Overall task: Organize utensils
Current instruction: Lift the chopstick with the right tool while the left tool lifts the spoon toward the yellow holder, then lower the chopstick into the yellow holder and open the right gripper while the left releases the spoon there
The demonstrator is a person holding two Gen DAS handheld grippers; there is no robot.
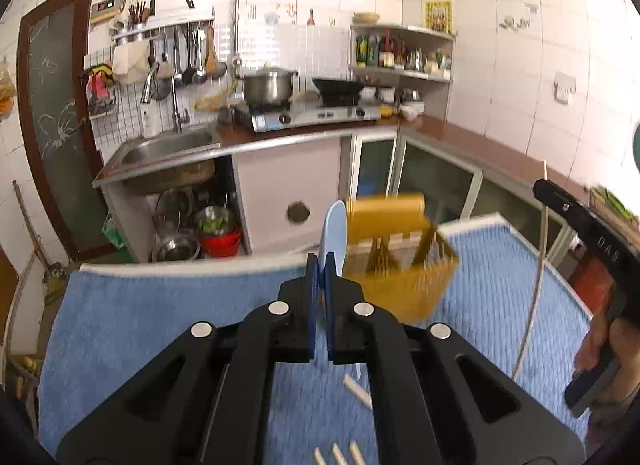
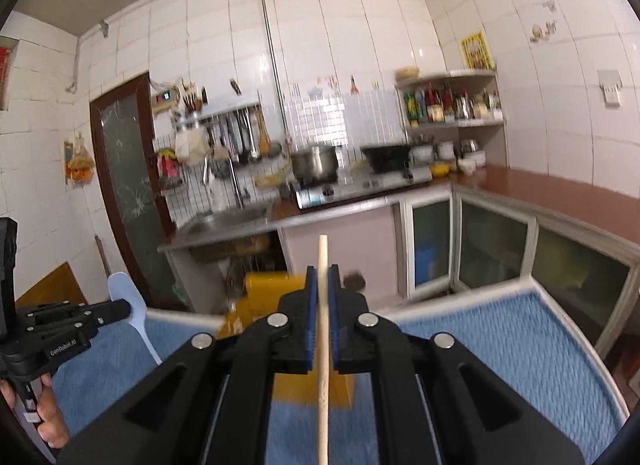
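A white-tiled kitchen with a steel sink (image 1: 168, 147) and a brown counter (image 1: 472, 141) stands behind a table under a fluffy blue towel (image 1: 160, 325), whose white far edge runs from left to right and leaves open room on the left part. The left gripper (image 1: 321, 265) is raised over the towel, jaws clamped on a flat pale blue spoon (image 1: 335, 225), just left of a yellow slatted basket (image 1: 400, 265). The right gripper (image 2: 323, 281) points almost level, jaws clamped on a thin round wooden chopstick (image 2: 322, 345), and more chopsticks (image 1: 357, 387) lie on the towel.
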